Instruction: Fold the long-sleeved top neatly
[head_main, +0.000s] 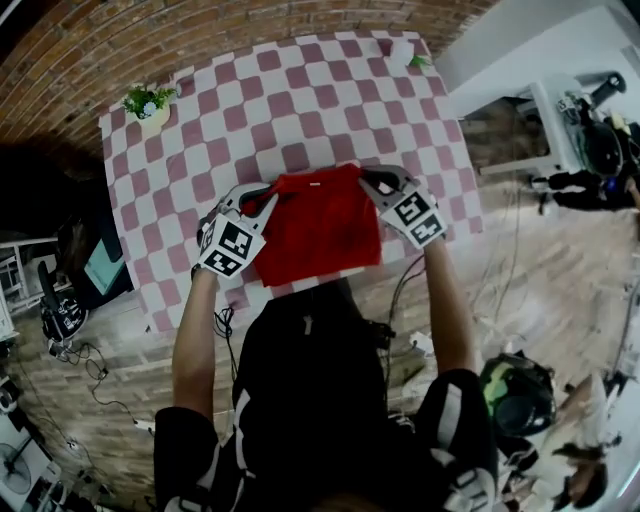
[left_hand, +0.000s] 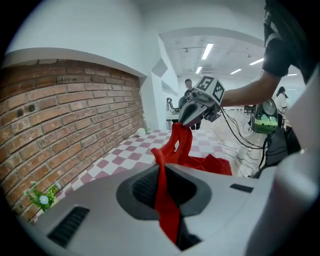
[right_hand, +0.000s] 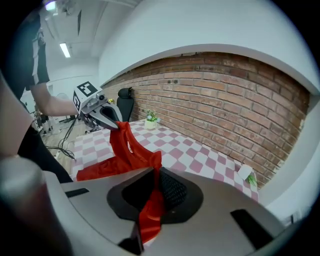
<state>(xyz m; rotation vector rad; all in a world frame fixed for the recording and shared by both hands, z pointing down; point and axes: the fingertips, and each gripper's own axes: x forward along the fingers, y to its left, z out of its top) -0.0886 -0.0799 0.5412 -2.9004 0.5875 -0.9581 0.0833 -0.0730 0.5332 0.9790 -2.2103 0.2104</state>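
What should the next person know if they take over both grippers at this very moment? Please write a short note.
Left gripper: shut on the red top, at its upper left corner.
Right gripper: shut on the same top, at its upper right corner.
The top hangs spread between them over the near edge of the checked table. I cannot tell whether its lower edge touches the table.
Done: the top is gripped and raised. No sleeves show, so it may be partly folded.
Left: probably lay it down flat and finish folding.

top: soft matt cloth | tablecloth: smooth cloth | wall: rough brick | floor: wood planks
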